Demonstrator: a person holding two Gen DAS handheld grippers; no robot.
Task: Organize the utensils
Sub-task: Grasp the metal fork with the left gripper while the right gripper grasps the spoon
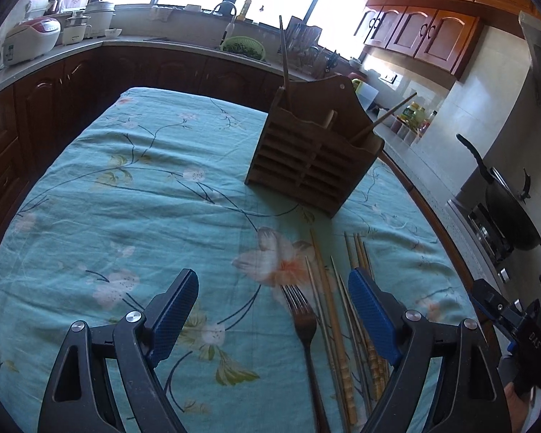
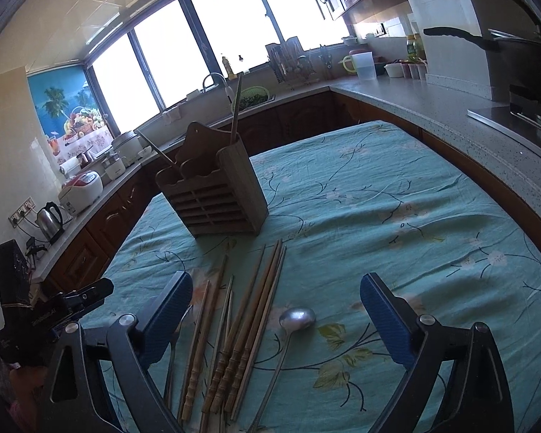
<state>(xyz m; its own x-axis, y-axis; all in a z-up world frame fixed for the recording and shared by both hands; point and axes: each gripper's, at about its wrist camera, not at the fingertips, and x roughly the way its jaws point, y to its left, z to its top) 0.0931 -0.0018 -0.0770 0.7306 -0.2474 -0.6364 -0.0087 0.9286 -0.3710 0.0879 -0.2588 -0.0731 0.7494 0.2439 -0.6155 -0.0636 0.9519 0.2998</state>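
On a table draped in teal floral cloth [image 2: 378,198], a slatted wooden holder [image 1: 313,166] stood upright, chopsticks jutting from its top. Before it lay turned wooden chopsticks [image 2: 249,324], a metal fork [image 1: 304,324] and a round-bowled metal spoon [image 2: 295,319], long axes running toward the holder. Both the left gripper [image 1: 274,310] and right gripper [image 2: 276,317] hovered with ribbed blue pads spread apart, holding nothing.

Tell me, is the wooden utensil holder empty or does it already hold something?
Not empty: the wooden utensil holder stands upright with two chopsticks sticking out.
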